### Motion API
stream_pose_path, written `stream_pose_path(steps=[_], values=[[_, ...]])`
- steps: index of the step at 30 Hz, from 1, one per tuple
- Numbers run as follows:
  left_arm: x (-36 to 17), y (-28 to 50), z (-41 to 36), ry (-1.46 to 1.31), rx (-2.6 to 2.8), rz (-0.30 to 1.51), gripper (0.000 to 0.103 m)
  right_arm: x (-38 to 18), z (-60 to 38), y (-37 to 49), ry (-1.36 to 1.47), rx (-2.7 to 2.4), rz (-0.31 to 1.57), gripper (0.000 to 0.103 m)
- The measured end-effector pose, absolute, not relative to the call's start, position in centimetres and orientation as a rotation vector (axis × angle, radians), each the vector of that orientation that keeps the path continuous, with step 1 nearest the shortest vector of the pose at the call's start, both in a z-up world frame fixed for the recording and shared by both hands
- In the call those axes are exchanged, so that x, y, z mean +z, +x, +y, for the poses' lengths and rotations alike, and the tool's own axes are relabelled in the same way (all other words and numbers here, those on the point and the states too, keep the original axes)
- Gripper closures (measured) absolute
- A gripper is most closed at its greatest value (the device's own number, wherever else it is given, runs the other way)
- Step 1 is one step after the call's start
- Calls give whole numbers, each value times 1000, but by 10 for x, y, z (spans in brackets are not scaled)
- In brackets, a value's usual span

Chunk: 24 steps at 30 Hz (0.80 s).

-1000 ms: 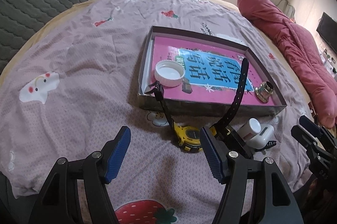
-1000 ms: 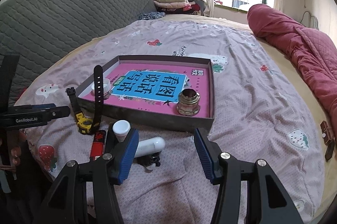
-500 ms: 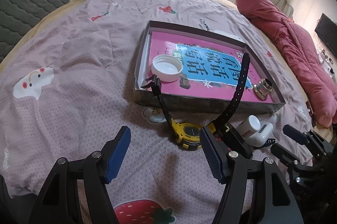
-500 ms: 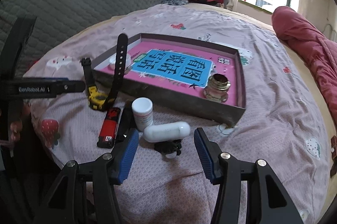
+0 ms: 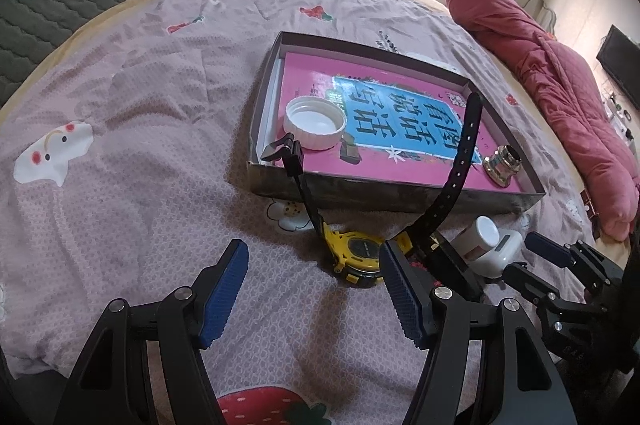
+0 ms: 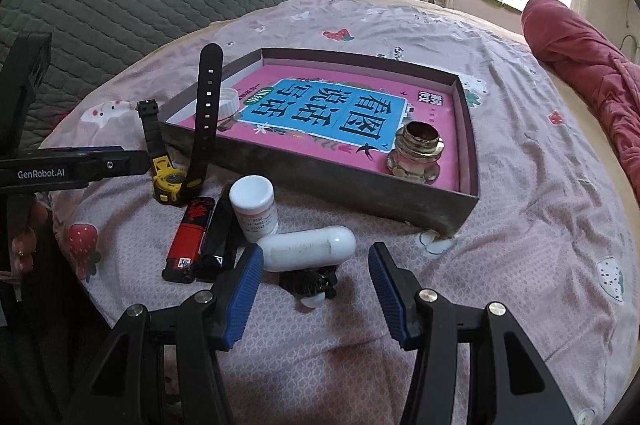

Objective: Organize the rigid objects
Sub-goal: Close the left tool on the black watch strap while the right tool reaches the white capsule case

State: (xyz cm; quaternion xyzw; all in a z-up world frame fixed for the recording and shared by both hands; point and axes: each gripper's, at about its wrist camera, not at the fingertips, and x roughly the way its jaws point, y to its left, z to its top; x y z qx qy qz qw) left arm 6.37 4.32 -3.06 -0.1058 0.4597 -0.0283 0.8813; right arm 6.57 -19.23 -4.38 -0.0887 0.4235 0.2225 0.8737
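Both claws hang over the pink bedspread (image 6: 520,185) with their jaws spread wide and nothing between the blue pads. Right claw (image 6: 316,289) points down at the near edge of the clutter: a white capsule-shaped case (image 6: 308,249) lies on its side just beyond the gap, nearer the left pad, which overlaps its left end in the right wrist view; whether they touch I cannot tell. A small black piece (image 6: 308,283) with a white knob sits right below the case, inside the gap but clear of both pads. Left of the case stand a white pill bottle (image 6: 254,205), a black lighter (image 6: 220,237) and a red lighter (image 6: 190,235), side by side.

Left claw (image 5: 312,293) hovers further left. A yellow watch (image 5: 356,255) with black straps curling upward lies just beyond its right pad, at the right side of the gap and not gripped. In the left wrist view the pill bottle and the white case show to the right of the watch, with the right claw's tips (image 5: 548,255) next to them.

Beyond all these things sits a shallow box (image 6: 320,177) holding a pink and blue book (image 6: 332,113). On the book rest a white lid (image 5: 314,123) in the near left corner and a brass fitting (image 6: 416,155) toward the near right corner. A red quilt (image 5: 540,57) lies bunched far right.
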Motion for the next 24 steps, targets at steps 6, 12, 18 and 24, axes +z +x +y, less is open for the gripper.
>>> stream_pose_path(steps=[6, 12, 18, 24], values=[[-34, 66, 43, -224, -60, 962, 33, -47, -186, 67, -214, 484, 881, 47], [-36, 69, 43, -229, -61, 962, 34, -51, -182, 71, -226, 490, 882, 41], [-36, 76, 48, -254, -68, 955, 33, -57, -178, 76, -241, 496, 892, 41], [-37, 83, 52, -301, -74, 937, 39, -60, -177, 79, -243, 495, 894, 41]])
